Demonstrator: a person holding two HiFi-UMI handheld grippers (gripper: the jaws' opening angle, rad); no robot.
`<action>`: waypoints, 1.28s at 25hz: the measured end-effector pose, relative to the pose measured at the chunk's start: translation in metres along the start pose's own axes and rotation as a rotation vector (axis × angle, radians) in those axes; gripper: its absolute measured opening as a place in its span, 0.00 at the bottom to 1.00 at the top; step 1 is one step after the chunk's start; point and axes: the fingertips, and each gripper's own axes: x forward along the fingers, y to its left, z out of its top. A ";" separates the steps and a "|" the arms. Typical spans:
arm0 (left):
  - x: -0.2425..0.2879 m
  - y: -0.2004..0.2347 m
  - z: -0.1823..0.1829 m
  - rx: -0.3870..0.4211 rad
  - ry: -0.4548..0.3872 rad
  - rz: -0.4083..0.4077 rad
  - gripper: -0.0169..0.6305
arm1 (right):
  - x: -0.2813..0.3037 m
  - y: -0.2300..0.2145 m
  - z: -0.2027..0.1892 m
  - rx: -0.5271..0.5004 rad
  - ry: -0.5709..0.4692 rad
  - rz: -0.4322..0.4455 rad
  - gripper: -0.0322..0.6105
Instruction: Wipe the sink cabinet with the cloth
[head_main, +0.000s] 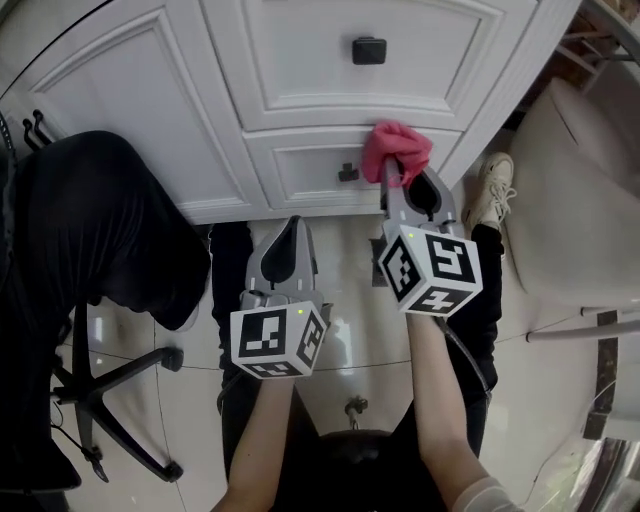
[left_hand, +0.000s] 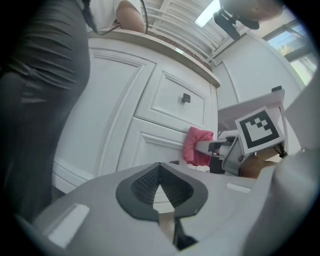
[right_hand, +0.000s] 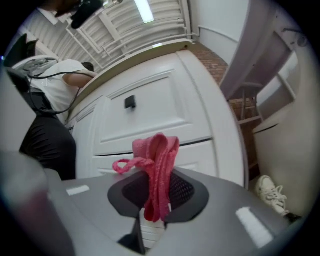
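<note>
The white sink cabinet fills the top of the head view, with a black square knob on the upper drawer and another on the lower one. My right gripper is shut on a bunched pink cloth, which sits against the top edge of the lower drawer, right of its knob. In the right gripper view the cloth stands up between the jaws. My left gripper hangs lower left, shut and empty, short of the cabinet's base. Its own view shows the cloth against the cabinet.
A person in black clothes stands close at the left, by an office chair base. A white shoe lies on the floor right of the cabinet, next to a large beige fixture. Glossy tile floor lies below.
</note>
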 end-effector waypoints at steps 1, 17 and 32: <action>0.004 -0.009 -0.002 0.010 0.005 -0.009 0.05 | -0.007 -0.028 0.002 0.011 -0.005 -0.050 0.15; -0.014 0.035 0.003 0.044 -0.032 0.108 0.05 | -0.009 0.082 -0.033 0.034 -0.022 0.207 0.15; -0.003 0.020 -0.018 0.057 -0.005 0.083 0.05 | -0.012 0.020 -0.059 0.042 0.035 0.054 0.15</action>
